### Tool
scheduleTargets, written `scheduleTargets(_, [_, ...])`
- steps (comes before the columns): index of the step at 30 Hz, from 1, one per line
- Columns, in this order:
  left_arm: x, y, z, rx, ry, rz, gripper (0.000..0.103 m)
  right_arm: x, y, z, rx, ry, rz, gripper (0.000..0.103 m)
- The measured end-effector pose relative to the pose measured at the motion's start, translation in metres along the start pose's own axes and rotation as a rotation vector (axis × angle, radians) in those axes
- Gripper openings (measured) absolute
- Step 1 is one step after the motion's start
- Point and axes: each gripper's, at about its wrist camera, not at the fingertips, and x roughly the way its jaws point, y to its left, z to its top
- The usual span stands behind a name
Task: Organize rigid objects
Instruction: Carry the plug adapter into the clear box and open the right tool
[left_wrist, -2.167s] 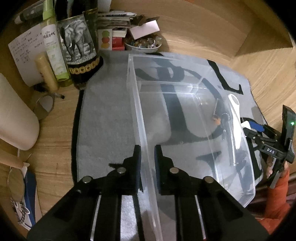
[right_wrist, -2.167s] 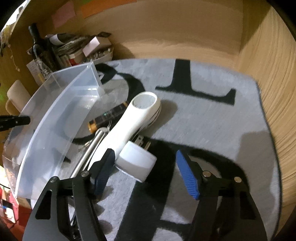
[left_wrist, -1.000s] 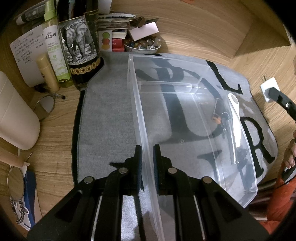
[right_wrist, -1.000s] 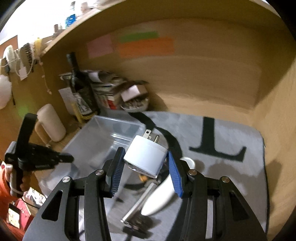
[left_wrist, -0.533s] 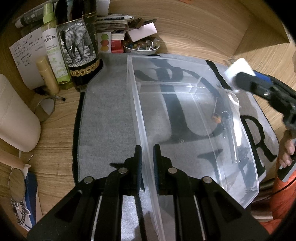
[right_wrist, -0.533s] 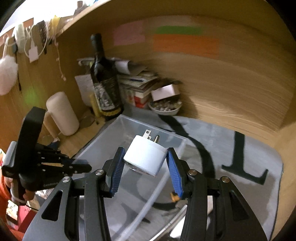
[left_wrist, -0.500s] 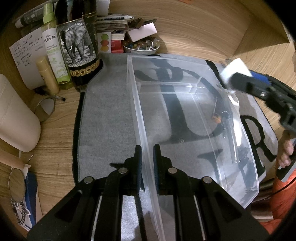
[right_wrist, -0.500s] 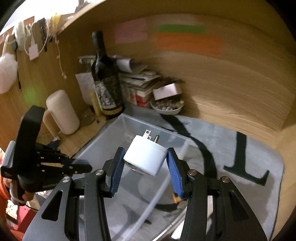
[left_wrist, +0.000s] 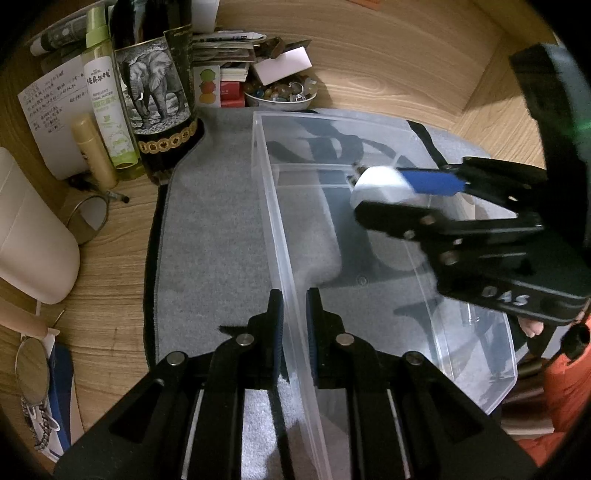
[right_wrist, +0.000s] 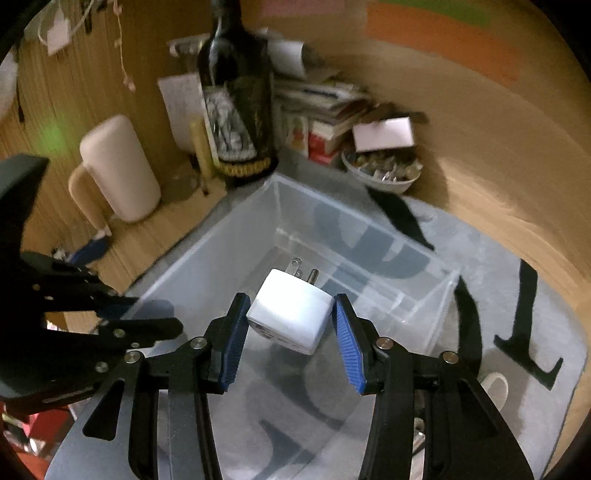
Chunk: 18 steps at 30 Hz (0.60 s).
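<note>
the clear rectangular plastic bin (left_wrist: 369, 229) lay on a grey felt mat with black letters (left_wrist: 210, 229), which covered the wooden surface (left_wrist: 110, 266). the left hand-held gripper (left_wrist: 294, 314) was clamped on the bin's long near wall, one dark finger outside it and one inside, with the thin wall squeezed between them. the right hand-held gripper (right_wrist: 290, 328) hung over the inside of the bin, its blue ribbed fingers (right_wrist: 347, 347) pressed against both sides of a small white plug adapter with metal prongs (right_wrist: 291, 317). the adapter was held in the air above the bin's floor, tilted, its prongs pointing away from the gripper toward the bin's far end, where a low clear divider crossed the bin. in the left wrist view the same adapter (left_wrist: 380, 184) showed blurred over the far half of the bin. past the bin's far corner stood a dark glass bottle with an elephant label (left_wrist: 159, 99), touching the edge of the mat, and beside the bottle a white bowl of small trinkets (left_wrist: 280, 94). a cream rounded cylinder (right_wrist: 118, 170) stood well to the side of the bin, off the mat.
</note>
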Motion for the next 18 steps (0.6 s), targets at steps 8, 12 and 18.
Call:
scheduleTargets(8, [0.000,-0.002,0.000,0.006,-0.002,0.003,0.012,0.024,0.005,0.001,-0.062,0.116,-0.012,0.043])
scheduleTargets(12, [0.001,-0.002,0.000,0.006,-0.003,0.003,0.012,0.029,0.007,0.001,-0.079,0.133,-0.031,0.043])
scheduleTargets(18, [0.001,-0.002,0.000,0.007,-0.003,0.003,0.012,0.028,0.008,0.003,-0.089,0.136,-0.043,0.046])
